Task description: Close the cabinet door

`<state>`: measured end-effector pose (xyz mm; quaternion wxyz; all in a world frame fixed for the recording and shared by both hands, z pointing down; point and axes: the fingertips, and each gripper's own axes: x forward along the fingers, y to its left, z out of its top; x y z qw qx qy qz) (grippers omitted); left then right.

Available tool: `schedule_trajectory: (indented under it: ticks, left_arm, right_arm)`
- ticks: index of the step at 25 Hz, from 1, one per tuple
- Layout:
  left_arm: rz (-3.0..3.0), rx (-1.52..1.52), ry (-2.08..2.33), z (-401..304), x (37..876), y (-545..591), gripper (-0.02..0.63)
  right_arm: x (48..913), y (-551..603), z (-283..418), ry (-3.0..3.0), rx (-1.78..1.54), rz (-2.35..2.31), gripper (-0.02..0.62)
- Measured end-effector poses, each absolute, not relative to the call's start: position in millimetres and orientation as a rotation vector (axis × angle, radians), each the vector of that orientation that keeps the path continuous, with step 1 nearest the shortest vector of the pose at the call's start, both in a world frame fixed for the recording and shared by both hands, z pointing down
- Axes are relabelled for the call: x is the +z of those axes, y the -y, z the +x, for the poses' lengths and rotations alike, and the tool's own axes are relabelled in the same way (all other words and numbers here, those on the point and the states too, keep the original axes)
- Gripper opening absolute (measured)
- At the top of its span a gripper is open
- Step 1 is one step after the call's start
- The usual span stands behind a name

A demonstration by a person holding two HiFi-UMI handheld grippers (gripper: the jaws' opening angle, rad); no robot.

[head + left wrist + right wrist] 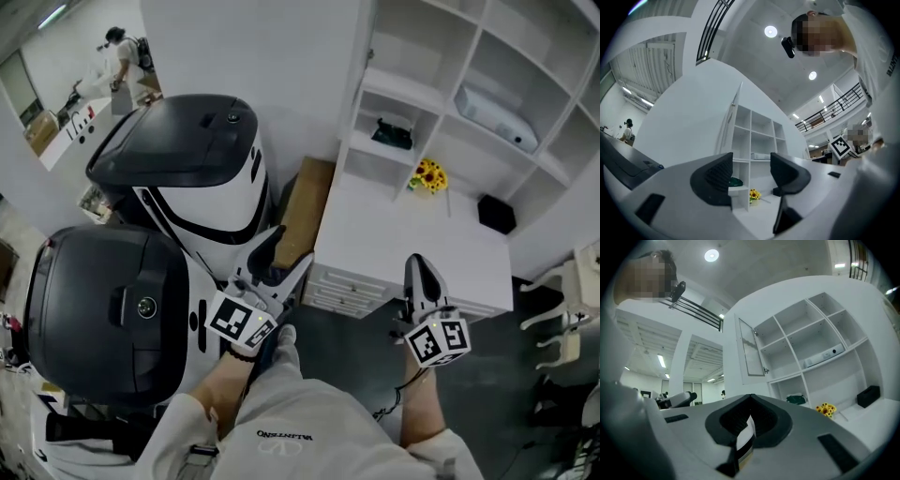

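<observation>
White-framed glass cabinet door [752,350] hangs open at twelve o'clock from the right gripper [750,397], whose pressed-together fingers should push its outer edge squarely; the left gripper [750,171] has fingers spread, empty.

White left gripper [284,255], right gripper [419,269], marker cubes [438,342], pale shirt [309,433]
</observation>
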<state>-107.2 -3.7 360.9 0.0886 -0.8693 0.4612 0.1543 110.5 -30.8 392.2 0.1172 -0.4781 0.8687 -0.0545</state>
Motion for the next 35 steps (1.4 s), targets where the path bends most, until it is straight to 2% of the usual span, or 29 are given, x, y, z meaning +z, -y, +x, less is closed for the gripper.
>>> schedule_trajectory:
  ticks: [18, 35]
  left_arm:
    - [-2.652, 0.800, -1.105, -157, 278, 201, 0.230]
    - [-2.782, 1.143, -0.530, -144, 166, 256, 0.225]
  right_arm:
    - [262, 210, 28, -2.535, 0.055, -1.177, 0.009]
    - [161, 234, -11, -2.531, 0.162, -0.841, 0.009]
